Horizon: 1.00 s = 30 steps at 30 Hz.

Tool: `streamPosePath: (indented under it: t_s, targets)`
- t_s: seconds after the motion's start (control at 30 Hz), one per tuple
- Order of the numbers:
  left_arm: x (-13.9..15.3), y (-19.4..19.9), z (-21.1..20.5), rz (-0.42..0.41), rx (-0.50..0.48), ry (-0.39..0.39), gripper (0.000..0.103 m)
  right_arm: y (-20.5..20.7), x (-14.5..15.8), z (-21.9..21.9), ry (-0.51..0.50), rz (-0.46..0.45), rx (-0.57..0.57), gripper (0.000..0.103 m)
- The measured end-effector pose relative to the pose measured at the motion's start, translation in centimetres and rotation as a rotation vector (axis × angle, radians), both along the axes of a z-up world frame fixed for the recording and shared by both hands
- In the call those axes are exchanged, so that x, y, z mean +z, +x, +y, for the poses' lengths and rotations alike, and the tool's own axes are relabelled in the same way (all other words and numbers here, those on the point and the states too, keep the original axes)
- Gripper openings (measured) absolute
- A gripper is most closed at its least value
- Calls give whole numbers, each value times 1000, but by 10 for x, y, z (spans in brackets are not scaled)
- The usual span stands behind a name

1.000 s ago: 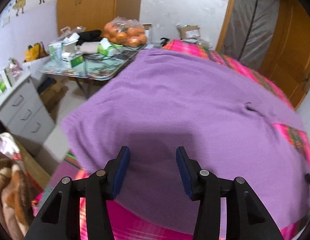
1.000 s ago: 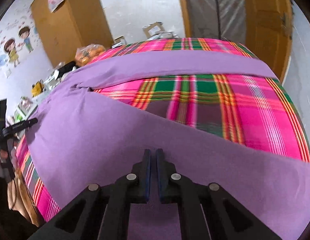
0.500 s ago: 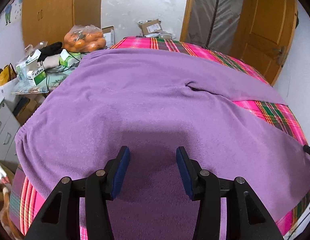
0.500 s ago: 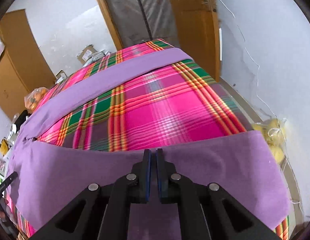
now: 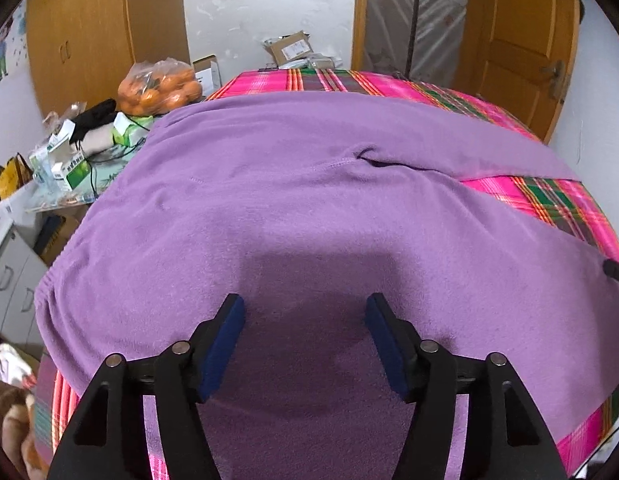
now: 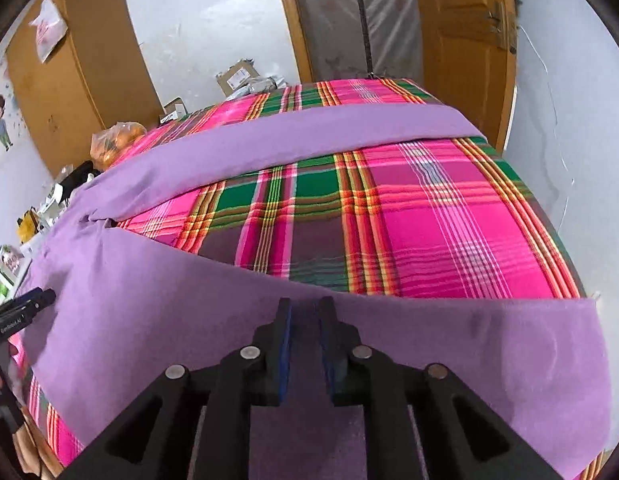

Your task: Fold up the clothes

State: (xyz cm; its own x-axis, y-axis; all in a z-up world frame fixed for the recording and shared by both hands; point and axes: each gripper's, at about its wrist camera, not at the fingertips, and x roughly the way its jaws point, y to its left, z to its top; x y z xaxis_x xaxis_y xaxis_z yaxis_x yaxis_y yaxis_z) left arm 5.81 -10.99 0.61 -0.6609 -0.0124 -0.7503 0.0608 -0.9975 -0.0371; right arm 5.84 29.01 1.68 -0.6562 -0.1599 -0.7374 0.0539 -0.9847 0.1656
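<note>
Purple fleece trousers point(image 5: 289, 184) lie spread flat on a bed with a pink and green plaid cover point(image 5: 529, 192). The waistband is at the left and the two legs run off to the right. My left gripper point(image 5: 305, 312) hovers open over the waist part, with nothing between its fingers. In the right wrist view the near leg point(image 6: 149, 280) lies under my right gripper point(image 6: 304, 304). Its fingers stand a narrow gap apart above the cloth. The far leg point(image 6: 309, 136) crosses the plaid cover point(image 6: 429, 220) behind. The left gripper's tip point(image 6: 21, 312) shows at the left edge.
A cluttered side table point(image 5: 69, 168) with a bag of oranges point(image 5: 161, 88) stands left of the bed. Grey drawers point(image 5: 9, 280) stand nearer. A brown blanket point(image 5: 9, 420) is at the bottom left. A wooden door point(image 5: 517, 40) and a wall bound the right side.
The left gripper has swung right, from the bed's left edge to over the waist. The right gripper has swung back left and its fingers have parted slightly.
</note>
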Motion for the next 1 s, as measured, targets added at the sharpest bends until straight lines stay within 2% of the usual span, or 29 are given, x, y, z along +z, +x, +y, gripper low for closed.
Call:
streamPosePath:
  t_s: [0.17,0.6,0.7,1.0]
  targets:
    - [0,-2,2,-9,1,-14,67,3,-1,-1,3,11,0,18]
    - [0,-5,4,-29,4,-18,71,1,0,-8,24,10,55,36]
    - [0,-5,5,-30,5,-19,71,0,1,-15,65,5,64,37]
    - [2,-4,2,-29,51,4,67,-2,11,-43,49,-2,160,38]
